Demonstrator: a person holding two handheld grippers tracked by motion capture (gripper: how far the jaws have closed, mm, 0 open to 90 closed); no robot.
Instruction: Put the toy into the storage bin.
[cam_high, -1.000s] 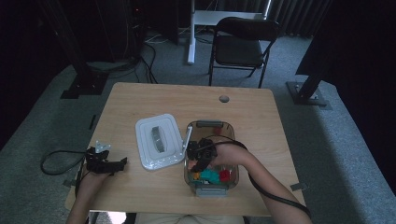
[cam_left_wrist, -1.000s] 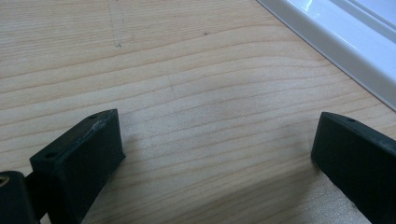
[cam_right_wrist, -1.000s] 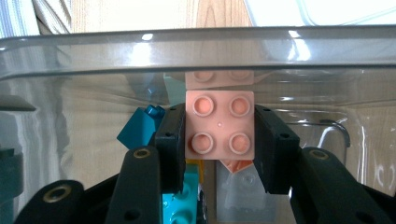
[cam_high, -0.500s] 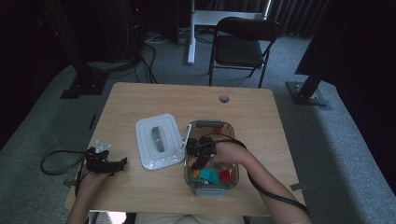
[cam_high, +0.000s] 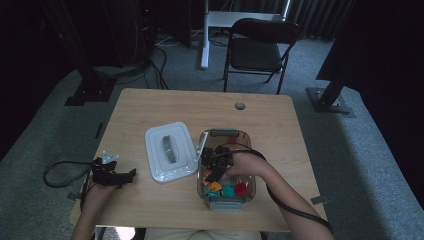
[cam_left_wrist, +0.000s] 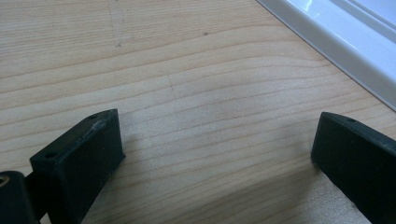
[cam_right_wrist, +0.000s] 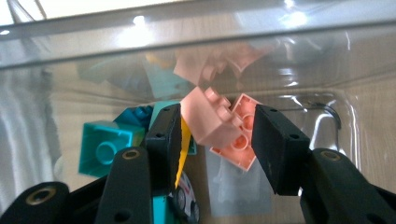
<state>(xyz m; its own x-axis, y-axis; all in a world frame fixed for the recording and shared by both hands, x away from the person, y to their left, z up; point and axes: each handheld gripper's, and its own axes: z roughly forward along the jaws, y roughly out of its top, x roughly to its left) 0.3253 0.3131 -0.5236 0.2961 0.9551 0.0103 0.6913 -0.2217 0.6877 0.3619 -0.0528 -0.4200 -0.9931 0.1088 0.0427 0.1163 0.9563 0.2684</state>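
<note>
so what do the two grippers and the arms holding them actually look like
Both are black handheld tools. The left gripper has two blocky matt black jaws with small screw holes, a pale plate on top and a black cable looping off the table edge. The right gripper has the same flat black jaws on arms with brass-coloured pivot rings; its black cable trails back along the forearm. Both forearms look bare, no sleeves in sight.

A white lid (cam_high: 170, 151) lies flat on the wooden table (cam_high: 150, 107). Behind the table stands a dark folding chair (cam_high: 257, 50) on the grey carpet (cam_high: 370, 150).
</note>
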